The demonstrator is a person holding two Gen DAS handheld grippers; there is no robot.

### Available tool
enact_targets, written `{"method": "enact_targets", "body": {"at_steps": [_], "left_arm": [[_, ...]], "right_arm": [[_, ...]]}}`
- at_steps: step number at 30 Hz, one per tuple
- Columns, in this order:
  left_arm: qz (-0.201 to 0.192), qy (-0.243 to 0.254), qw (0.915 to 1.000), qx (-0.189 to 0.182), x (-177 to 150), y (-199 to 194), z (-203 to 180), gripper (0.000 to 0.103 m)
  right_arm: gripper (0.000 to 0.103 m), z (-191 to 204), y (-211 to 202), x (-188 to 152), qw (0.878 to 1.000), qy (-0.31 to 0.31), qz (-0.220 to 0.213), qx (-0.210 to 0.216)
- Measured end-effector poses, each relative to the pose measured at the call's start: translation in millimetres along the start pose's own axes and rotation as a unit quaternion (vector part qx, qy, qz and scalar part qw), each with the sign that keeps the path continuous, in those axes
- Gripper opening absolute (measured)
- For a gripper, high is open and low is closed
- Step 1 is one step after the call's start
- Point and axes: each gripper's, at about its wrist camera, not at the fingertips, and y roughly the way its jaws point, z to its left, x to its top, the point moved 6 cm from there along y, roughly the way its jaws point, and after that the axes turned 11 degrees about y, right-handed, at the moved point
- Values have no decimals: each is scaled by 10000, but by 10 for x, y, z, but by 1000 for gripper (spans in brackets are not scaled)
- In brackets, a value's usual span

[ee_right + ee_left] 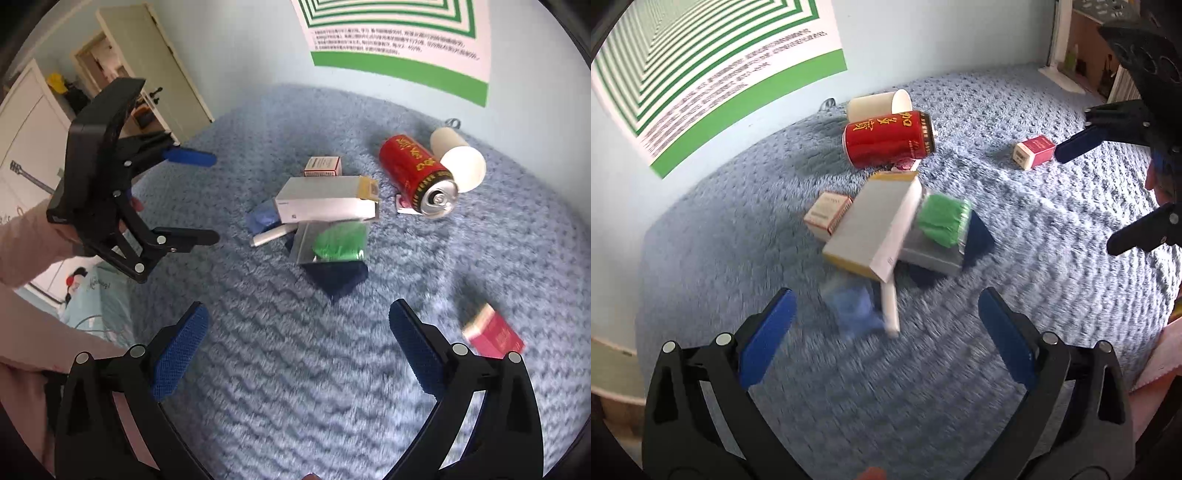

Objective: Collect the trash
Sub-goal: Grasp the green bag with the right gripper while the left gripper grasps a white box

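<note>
Right wrist view: a fuzzy blue blanket [295, 369] covers the surface, running to a pale wall with a green-striped poster [399, 40]; cream cabinet doors [155, 62] stand at the far left. Trash clusters mid-blanket: grey carton [325, 201], green packet [340, 242], red can [417, 173] touching a white cup [458, 162]. Left gripper [214, 195] and right gripper [295, 350] both gape wide, empty.

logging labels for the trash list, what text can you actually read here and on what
red can: gold Chinese characters, "加多寶" as best I can tell
wall poster: lines of small print, too small to read
small red and white boxes: print blurred
grey carton: tiny mark, unreadable
</note>
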Motion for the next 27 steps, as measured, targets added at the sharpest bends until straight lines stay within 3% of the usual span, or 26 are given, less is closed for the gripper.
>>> {"method": "enact_targets", "body": {"at_steps": [7, 16, 17, 20, 23, 25, 27], "left_arm": [[55, 255, 9992, -313, 110, 524, 326, 96], [129, 670, 9950, -726, 144, 1021, 425, 96], [65, 667, 9950, -736, 156, 1039, 433, 96], [-49, 582, 9938, -945, 163, 1073, 432, 92], [-38, 532, 9924, -1112, 150, 1120, 412, 79], [-72, 538, 9923, -1114, 160, 1130, 396, 67], [-160, 567, 9926, -1059, 184, 1103, 386, 64]], "right_arm": [[97, -199, 485, 307, 9991, 125, 352, 207], [95, -423, 1010, 448, 9957, 157, 821, 405], [92, -439, 1054, 450, 9948, 188, 884, 460], [69, -467, 1163, 436, 9921, 225, 1095, 562], [68, -454, 1209, 442, 9911, 237, 1118, 687], [54, -409, 1195, 465, 9908, 203, 1068, 809], [41, -367, 1177, 498, 9919, 150, 990, 780]]}}
